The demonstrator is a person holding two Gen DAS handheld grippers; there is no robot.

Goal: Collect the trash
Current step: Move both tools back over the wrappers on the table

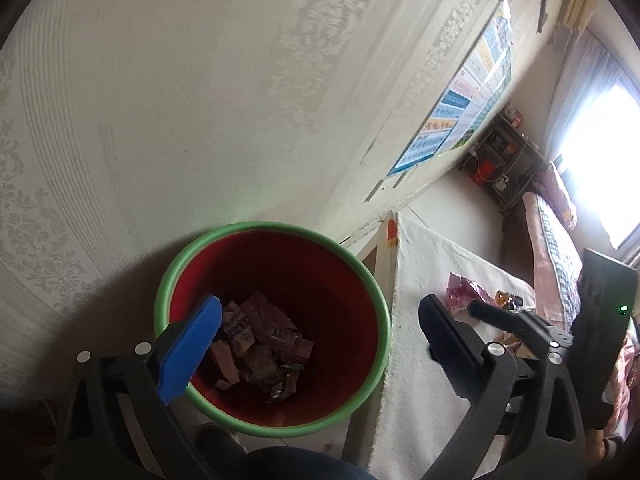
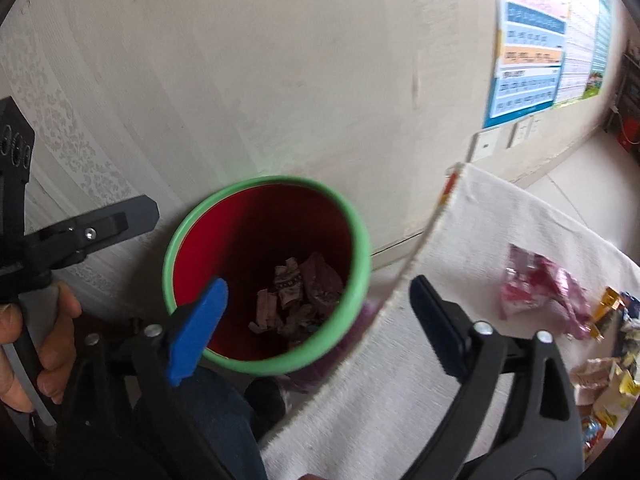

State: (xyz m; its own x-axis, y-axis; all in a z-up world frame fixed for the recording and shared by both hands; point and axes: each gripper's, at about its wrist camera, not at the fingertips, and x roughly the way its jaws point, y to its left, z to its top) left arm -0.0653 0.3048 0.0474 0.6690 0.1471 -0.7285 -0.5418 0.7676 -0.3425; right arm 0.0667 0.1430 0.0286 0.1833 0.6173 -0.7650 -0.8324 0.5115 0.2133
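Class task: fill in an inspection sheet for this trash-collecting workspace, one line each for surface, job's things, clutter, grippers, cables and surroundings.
Surface: table under a white cloth.
Job's things: red bin with green rim beside the table, wrappers at its bottom; pink wrapper and more wrappers on the cloth.
Clutter: nothing seen.
Grippers: left gripper and right gripper both open, empty.
Cables: nothing seen.
Surroundings: patterned wall, poster, shelf, window.
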